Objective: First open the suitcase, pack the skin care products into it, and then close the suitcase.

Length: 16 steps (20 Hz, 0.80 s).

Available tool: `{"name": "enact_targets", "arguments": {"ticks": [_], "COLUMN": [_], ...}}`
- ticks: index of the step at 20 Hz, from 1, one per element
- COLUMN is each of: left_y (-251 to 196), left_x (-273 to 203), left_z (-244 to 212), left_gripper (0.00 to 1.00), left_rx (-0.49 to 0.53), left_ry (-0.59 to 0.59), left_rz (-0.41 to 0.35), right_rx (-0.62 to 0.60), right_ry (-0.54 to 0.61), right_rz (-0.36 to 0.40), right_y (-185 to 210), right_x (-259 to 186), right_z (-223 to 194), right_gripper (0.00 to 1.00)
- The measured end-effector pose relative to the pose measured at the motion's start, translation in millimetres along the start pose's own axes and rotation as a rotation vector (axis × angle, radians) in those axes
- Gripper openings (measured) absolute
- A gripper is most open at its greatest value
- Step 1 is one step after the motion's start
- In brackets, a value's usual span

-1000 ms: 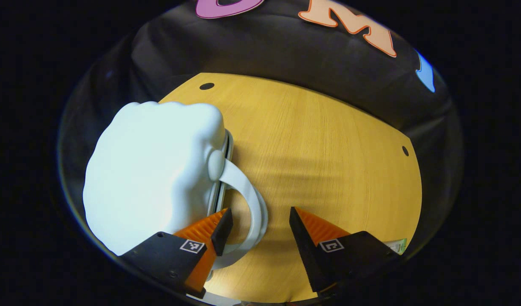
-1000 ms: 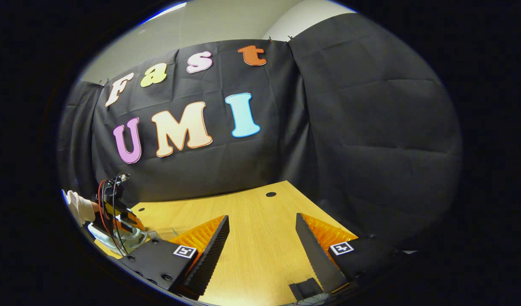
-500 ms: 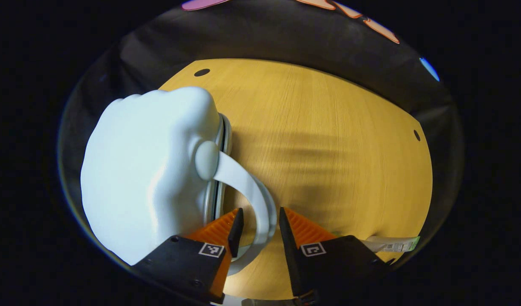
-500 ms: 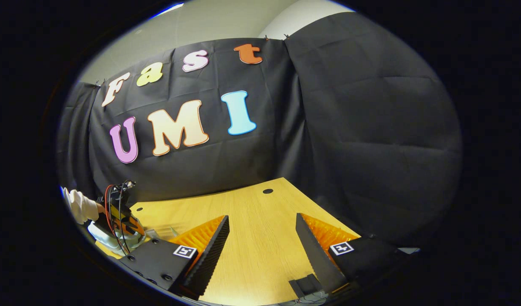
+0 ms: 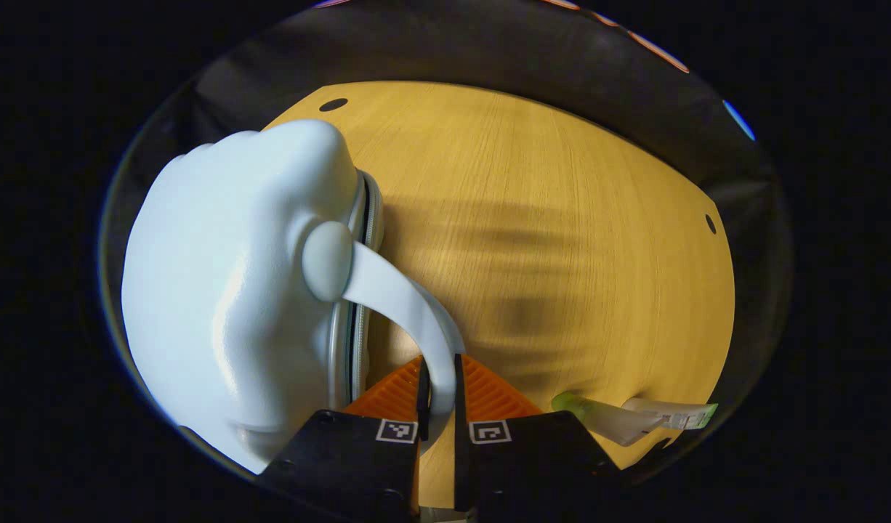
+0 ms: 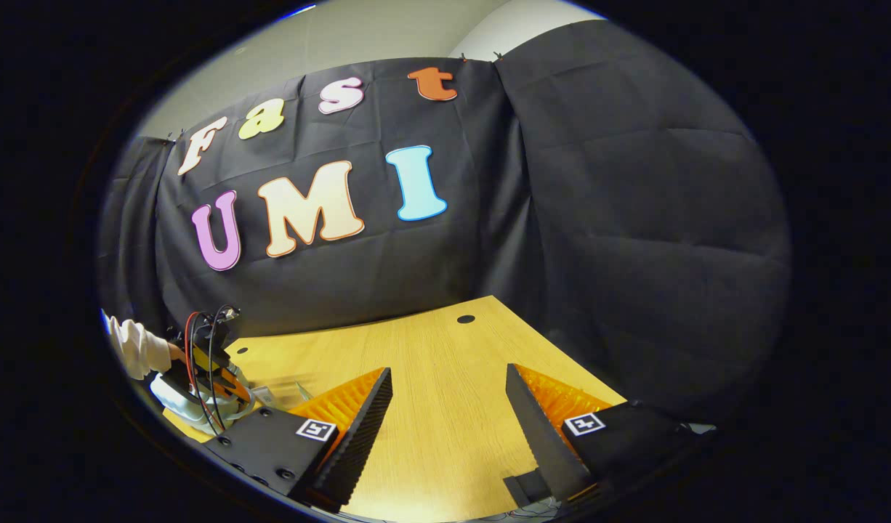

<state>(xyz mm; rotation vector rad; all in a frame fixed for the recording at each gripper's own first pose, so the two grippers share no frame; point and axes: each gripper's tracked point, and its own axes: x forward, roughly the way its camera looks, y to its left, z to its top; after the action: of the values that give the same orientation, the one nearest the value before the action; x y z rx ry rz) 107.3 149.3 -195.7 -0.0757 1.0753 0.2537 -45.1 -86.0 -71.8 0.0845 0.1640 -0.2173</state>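
Pale blue and glossy, the little hard-shell suitcase [image 5: 227, 290] stands on the left side of the yellow wood-grain worktop [image 5: 562, 218] in the left gripper view, its zip seam facing right and its curved white handle [image 5: 409, 305] arching out and down. The left claw [image 5: 438, 388] is pinched on that handle, both fingers pressing its lower end from either side. Just to the right, near the worktop's front edge, a skin care tube [image 5: 620, 420] with a green end lies on its side, apart from the suitcase. Over in the right gripper view, the right claw [image 6: 449, 407] hangs spread wide above bare worktop [image 6: 445, 349], nothing between its fingers. Far off at that view's left edge, the left claw [image 6: 209, 370] with its red and black cables sits over the pale suitcase [image 6: 180, 403], a white sleeve [image 6: 136, 349] behind it.
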Motion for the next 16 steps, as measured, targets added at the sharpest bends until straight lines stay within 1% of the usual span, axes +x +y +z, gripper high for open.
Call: {"name": "enact_targets", "arguments": {"ticks": [1,5,6,7,8,9,11,12,13,15,16], "left_y": [-2,-4,-5,-6,-7,-9,-11,-11,-11,-9,-9], "left_x": [-1,-8,-11,-14,-18,-23,-36,-42,-47,-63,-73], "left_z": [0,4,7,7,10,12,18,22,24,32,36], "left_gripper": [0.08,0.04,0.04,0.04,0.04,0.04,0.04,0.06,0.04,0.04,0.07], "left_rx": [0.008,0.032,0.028,0.02,0.01,0.001,-0.01,-0.009,-0.005,0.003,0.002], "left_ry": [-0.001,-0.005,-0.008,-0.011,-0.018,-0.022,-0.036,-0.046,-0.059,-0.086,-0.094], "left_rz": [0.0,0.009,0.004,-0.005,-0.014,-0.028,-0.051,-0.057,-0.061,-0.069,-0.073], "right_rx": [0.001,0.003,0.005,0.006,0.007,0.009,0.012,0.014,0.016,0.019,0.019], "right_ry": [0.002,0.006,0.005,0.004,0.005,0.004,0.003,0.004,0.005,0.012,0.013], "right_rz": [0.002,0.009,0.011,0.014,0.018,0.024,0.038,0.046,0.054,0.073,0.085], "right_y": [2,6,7,9,11,14,21,24,27,35,39], "right_x": [1,5,6,7,8,10,12,13,14,15,17], "right_z": [0,-3,-3,-2,-3,-3,-2,-3,-3,-4,-4], "right_gripper": [0.98,0.98,0.93,0.98,0.93,0.98,0.98,0.98,0.98,0.98,0.98]}}
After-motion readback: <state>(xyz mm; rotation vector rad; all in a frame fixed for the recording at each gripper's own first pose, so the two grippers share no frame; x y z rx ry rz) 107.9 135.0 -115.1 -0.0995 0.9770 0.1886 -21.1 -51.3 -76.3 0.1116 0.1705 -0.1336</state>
